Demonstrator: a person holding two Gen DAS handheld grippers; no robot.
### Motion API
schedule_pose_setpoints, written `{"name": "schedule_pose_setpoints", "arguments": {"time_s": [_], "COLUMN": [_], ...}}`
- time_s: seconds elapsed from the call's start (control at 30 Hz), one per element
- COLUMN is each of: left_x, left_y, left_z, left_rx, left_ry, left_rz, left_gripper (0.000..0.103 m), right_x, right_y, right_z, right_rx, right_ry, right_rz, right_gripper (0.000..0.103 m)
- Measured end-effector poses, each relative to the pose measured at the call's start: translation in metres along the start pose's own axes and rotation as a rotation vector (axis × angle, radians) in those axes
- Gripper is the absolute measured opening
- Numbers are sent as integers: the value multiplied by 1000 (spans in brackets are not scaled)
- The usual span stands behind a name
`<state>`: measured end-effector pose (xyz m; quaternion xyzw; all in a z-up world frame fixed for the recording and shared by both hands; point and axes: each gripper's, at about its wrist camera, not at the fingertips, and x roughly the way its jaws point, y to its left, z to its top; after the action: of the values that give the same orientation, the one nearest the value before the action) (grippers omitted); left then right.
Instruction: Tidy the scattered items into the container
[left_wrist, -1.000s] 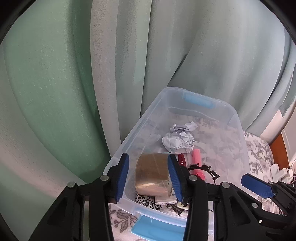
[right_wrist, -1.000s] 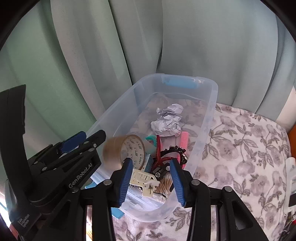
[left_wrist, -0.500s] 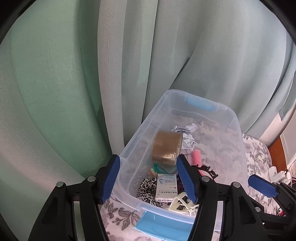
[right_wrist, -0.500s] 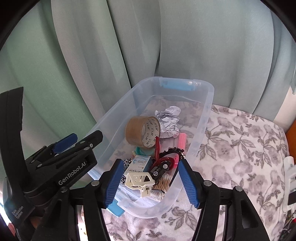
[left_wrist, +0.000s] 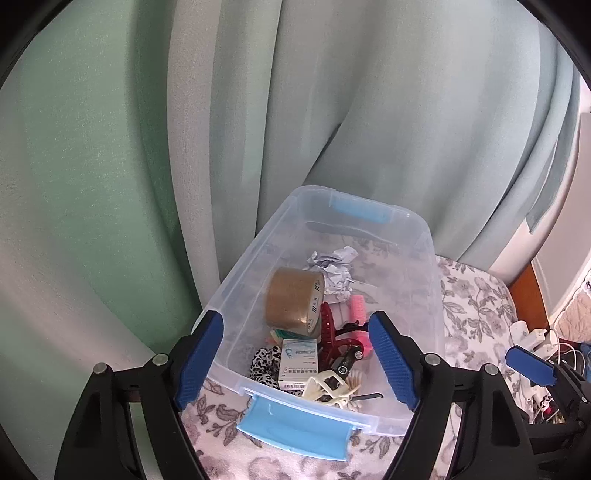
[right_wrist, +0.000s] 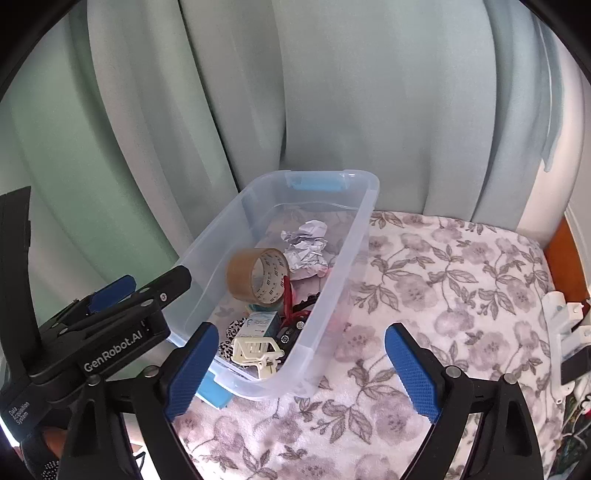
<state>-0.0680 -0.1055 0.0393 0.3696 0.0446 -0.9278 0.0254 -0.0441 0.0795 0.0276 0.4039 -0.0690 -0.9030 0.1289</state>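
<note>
Now both grippers, left (left_wrist: 295, 363) and right (right_wrist: 299, 369), hover with jaws wide and empty. Inside the bin (left_wrist: 424, 236) the tape roll (left_wrist: 295, 297) lies on its side, mid-bin, against crumpled paper (left_wrist: 334, 264). Looks stiff and light; best pinched across its flat faces. Near the bin's front end: red clip (left_wrist: 328, 328), small box (left_wrist: 298, 363). No strays visible on the bed (right_wrist: 443, 288).

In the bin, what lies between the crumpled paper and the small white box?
The brown tape roll, on its side, with green-pink bits under it; clearest in the left wrist view.
</note>
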Motion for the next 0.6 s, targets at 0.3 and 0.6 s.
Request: {"name": "schedule_pose_setpoints", "arguments": {"time_s": [0.3,0.6], "left_x": [-14,-29], "left_y": [-25,-51], "left_z": [-5,-10], "left_rx": [16,79], "left_ry": [24,8], "left_rz": [-82,-73], "left_gripper": [86,88], "right_x": [-27,-48], "right_y": [-25,-41], "right_z": [-11,-20], "right_rx": [55,93], "right_ry": [-31,-48], "right_rz": [-51,-88], "right_gripper": [103,103]}}
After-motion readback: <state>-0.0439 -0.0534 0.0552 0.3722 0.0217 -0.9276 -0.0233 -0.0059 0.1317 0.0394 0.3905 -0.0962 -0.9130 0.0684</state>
